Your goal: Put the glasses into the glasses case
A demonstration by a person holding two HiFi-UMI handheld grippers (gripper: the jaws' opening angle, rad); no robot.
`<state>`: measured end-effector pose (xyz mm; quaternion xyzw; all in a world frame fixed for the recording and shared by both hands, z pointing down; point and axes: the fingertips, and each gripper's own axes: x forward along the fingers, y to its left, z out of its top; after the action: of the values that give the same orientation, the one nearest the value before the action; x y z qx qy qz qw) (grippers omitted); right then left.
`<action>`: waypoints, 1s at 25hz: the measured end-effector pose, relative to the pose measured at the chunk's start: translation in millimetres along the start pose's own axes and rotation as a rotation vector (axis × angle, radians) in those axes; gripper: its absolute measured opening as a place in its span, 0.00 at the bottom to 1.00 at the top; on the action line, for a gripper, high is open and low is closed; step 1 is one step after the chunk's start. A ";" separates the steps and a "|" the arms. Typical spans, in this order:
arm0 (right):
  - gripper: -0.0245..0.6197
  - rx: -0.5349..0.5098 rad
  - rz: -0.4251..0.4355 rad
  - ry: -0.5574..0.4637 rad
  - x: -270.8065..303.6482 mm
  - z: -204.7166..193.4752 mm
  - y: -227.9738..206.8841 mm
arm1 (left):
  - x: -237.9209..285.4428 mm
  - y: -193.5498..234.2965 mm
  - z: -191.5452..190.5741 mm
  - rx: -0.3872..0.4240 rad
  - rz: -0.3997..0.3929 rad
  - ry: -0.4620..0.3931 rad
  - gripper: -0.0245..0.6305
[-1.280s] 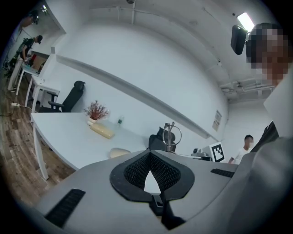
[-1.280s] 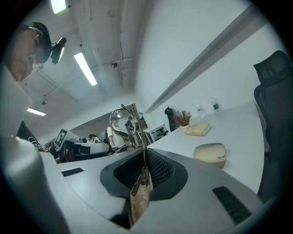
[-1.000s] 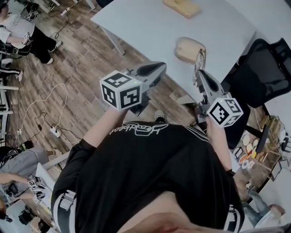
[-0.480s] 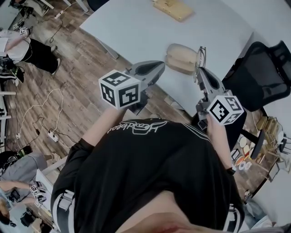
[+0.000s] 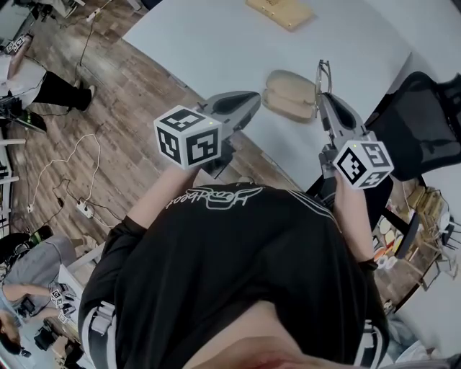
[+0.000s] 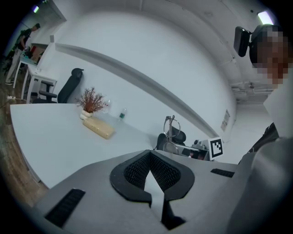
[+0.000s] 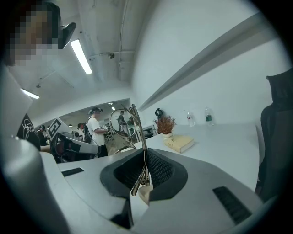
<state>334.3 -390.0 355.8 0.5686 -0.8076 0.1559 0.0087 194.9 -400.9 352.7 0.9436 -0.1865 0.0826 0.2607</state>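
An open tan glasses case [image 5: 291, 94] lies near the front edge of the white table [image 5: 216, 43]. My right gripper [image 5: 324, 98] is shut on thin wire-framed glasses [image 5: 322, 75], which stand upright just right of the case. In the right gripper view the frame [image 7: 137, 137] rises from between the pads, its round lens up left. My left gripper [image 5: 252, 101] hovers at the table's edge left of the case, shut with nothing in it. The left gripper view shows the held glasses [image 6: 170, 130] beyond its own jaws [image 6: 149, 157]; the case is hidden there.
A tan wooden box [image 5: 279, 11] lies at the table's far side, with a small dried plant [image 6: 90, 101] and bottles [image 7: 208, 116] behind it. A black office chair [image 5: 425, 122] stands right of the table. Cables and a power strip [image 5: 85, 209] lie on the wooden floor at left.
My right gripper has carried the glasses forward, from in front of the case to beside its right end. The left gripper has barely moved.
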 end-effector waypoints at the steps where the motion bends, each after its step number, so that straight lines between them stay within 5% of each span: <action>1: 0.08 -0.018 -0.002 0.006 3.7 0.7 -2.5 | 2.0 3.3 0.0 -0.004 0.001 0.003 0.05; 13: 0.08 -0.224 -0.014 0.122 32.5 -10.7 -24.4 | 6.4 32.8 -13.7 -0.057 0.020 0.036 0.05; 25: 0.08 -0.503 0.012 0.383 65.8 -81.4 -45.3 | -2.0 50.8 -37.0 -0.116 0.057 0.054 0.05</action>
<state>339.5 -442.7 456.8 0.5042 -0.8079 0.0558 0.3000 170.9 -421.3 407.1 0.9187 -0.2108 0.1045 0.3172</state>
